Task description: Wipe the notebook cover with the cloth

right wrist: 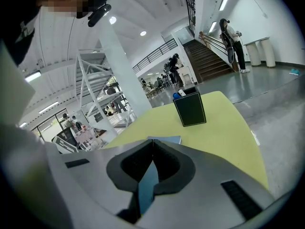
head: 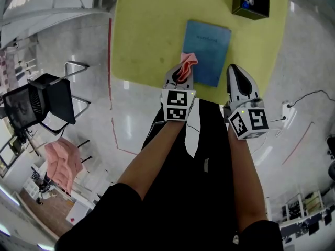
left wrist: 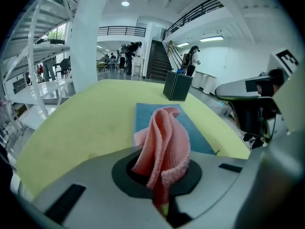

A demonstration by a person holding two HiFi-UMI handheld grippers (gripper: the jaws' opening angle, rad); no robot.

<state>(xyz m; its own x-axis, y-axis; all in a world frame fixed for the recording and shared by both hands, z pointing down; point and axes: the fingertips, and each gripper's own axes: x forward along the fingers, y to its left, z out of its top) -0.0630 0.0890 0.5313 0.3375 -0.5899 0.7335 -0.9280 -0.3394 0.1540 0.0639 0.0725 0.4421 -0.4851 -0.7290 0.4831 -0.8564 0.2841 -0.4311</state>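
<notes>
No lettering can be read anywhere in the scene. A faint line of print crosses the cover of the blue notebook point(head: 206, 51) on the yellow table point(head: 146, 30), too small to make out. The cubes on the left gripper point(head: 181, 71) and right gripper point(head: 235, 68) bear black-and-white square markers, patterns rather than letters or numbers.

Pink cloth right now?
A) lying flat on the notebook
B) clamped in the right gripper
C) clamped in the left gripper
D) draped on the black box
C: the cloth stands bunched up, pinched between the jaws of the left gripper.
</notes>
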